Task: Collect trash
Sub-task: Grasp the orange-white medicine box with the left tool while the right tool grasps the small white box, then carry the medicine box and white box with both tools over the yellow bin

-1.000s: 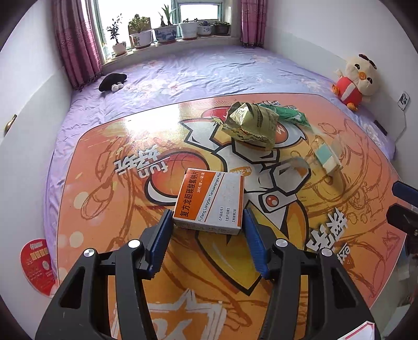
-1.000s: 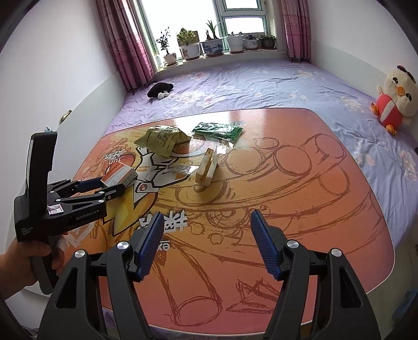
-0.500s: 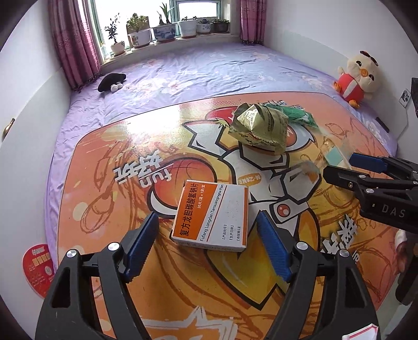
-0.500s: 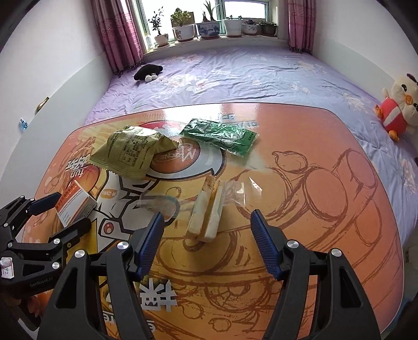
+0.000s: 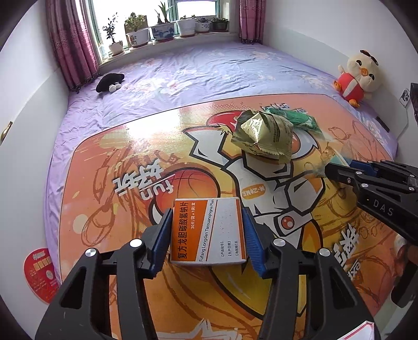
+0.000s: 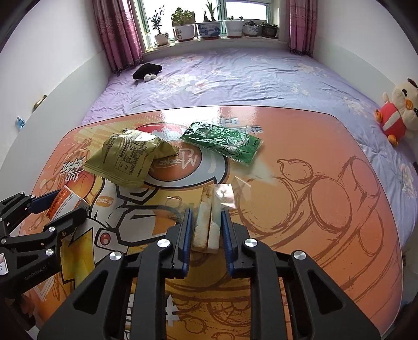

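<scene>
An orange and white medicine box (image 5: 209, 230) lies on the orange cartoon table (image 5: 125, 162). My left gripper (image 5: 207, 236) has its blue pads against both sides of the box. In the right wrist view the box (image 6: 66, 202) shows between the left fingers. My right gripper (image 6: 206, 230) is shut on a pale wafer-like item in clear wrapping (image 6: 207, 225) that rests on the table. An olive snack bag (image 6: 128, 158) and a green packet (image 6: 224, 142) lie further back. The olive bag also shows in the left wrist view (image 5: 263, 134).
The table stands on a purple bedsheet (image 6: 235, 75). A chick plush toy (image 6: 399, 111) sits at the right wall. A black plush (image 6: 147, 70) lies near the curtains. Potted plants (image 6: 209, 23) line the windowsill. A red disc (image 5: 39, 274) sits left of the table.
Both grippers moved forward and closed. The left one now pinches the medicine box. The right one, open half a second ago, now grips the wrapped wafer.
</scene>
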Demonstrator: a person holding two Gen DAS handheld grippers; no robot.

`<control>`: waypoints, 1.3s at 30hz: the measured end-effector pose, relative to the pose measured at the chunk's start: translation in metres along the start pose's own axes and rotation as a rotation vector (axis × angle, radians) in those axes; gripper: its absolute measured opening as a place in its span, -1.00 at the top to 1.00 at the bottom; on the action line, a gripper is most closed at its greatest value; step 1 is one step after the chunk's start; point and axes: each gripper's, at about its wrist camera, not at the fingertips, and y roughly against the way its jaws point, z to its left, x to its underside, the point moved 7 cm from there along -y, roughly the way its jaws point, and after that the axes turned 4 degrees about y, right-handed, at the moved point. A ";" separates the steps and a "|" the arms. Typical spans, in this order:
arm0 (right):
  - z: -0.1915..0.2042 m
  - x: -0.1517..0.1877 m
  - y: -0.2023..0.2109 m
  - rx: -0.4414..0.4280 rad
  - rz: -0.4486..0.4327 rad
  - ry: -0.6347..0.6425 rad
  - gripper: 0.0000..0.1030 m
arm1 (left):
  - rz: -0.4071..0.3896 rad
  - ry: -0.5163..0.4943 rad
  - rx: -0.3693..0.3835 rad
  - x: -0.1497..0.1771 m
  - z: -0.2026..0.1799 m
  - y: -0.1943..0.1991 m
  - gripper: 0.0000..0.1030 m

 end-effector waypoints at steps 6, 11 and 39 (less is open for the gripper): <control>-0.001 0.002 0.002 -0.007 0.011 0.005 0.63 | 0.003 0.000 0.014 0.003 0.002 0.003 0.03; -0.001 0.007 0.006 -0.018 0.014 -0.003 0.63 | 0.016 -0.007 0.024 0.005 -0.001 0.005 0.03; -0.111 0.164 0.185 0.185 -0.130 -0.371 0.63 | 0.005 -0.570 0.446 0.040 -0.237 0.082 0.03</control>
